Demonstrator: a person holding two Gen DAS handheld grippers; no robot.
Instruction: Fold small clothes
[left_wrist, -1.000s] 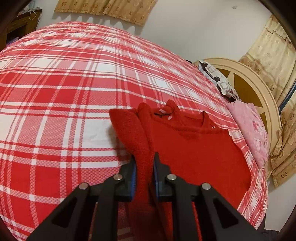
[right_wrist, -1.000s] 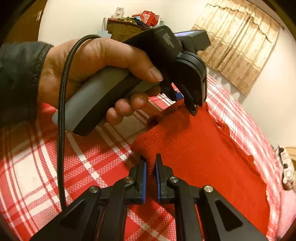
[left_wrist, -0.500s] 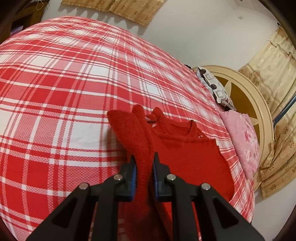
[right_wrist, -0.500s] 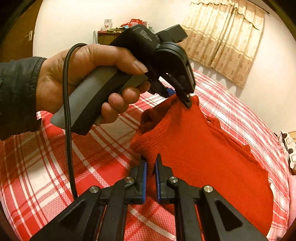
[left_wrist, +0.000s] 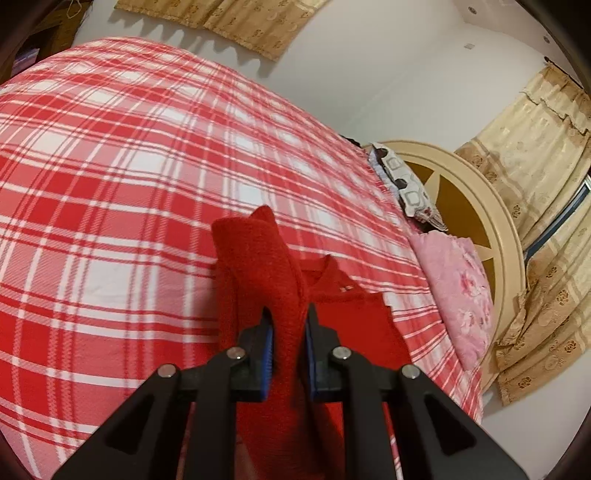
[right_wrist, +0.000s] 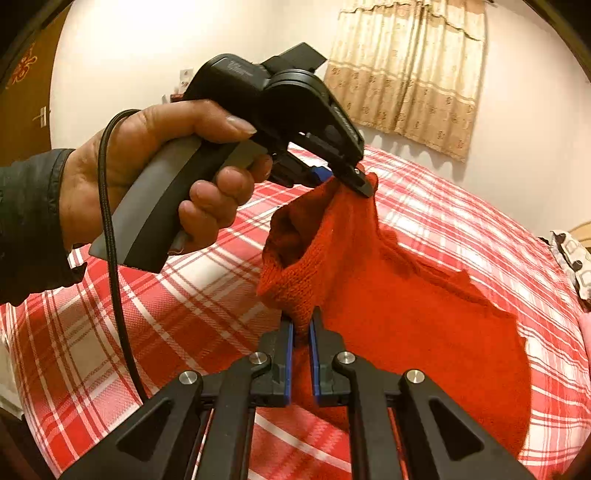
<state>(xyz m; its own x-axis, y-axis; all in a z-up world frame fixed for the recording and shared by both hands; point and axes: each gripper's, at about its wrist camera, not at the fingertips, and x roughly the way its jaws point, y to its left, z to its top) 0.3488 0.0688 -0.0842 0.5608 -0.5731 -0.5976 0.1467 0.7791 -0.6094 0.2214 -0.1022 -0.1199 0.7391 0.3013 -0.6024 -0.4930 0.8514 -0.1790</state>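
Observation:
A small red knitted sweater (right_wrist: 424, 314) lies partly on the red-and-white plaid bed cover (right_wrist: 184, 295), its near edge lifted. My right gripper (right_wrist: 301, 325) is shut on a corner of the raised edge. My left gripper (left_wrist: 289, 325) is shut on another part of the same edge; in the right wrist view the left gripper (right_wrist: 354, 181) shows held in a person's hand (right_wrist: 166, 166), pinching the sweater's upper corner. From the left wrist view the sweater (left_wrist: 258, 266) hangs as a folded strip over its collar part (left_wrist: 340, 288).
The plaid bed cover (left_wrist: 110, 184) stretches far to the left and back. A pink pillow (left_wrist: 458, 291) and a patterned pillow (left_wrist: 406, 184) lie by the cream headboard (left_wrist: 491, 221). Curtains (right_wrist: 406, 66) hang on the far wall. A black cable (right_wrist: 110, 240) hangs from the left gripper's handle.
Both grippers rose and carried the sweater's near edge up and over its body. More of the sweater's front is now covered by the lifted strip.

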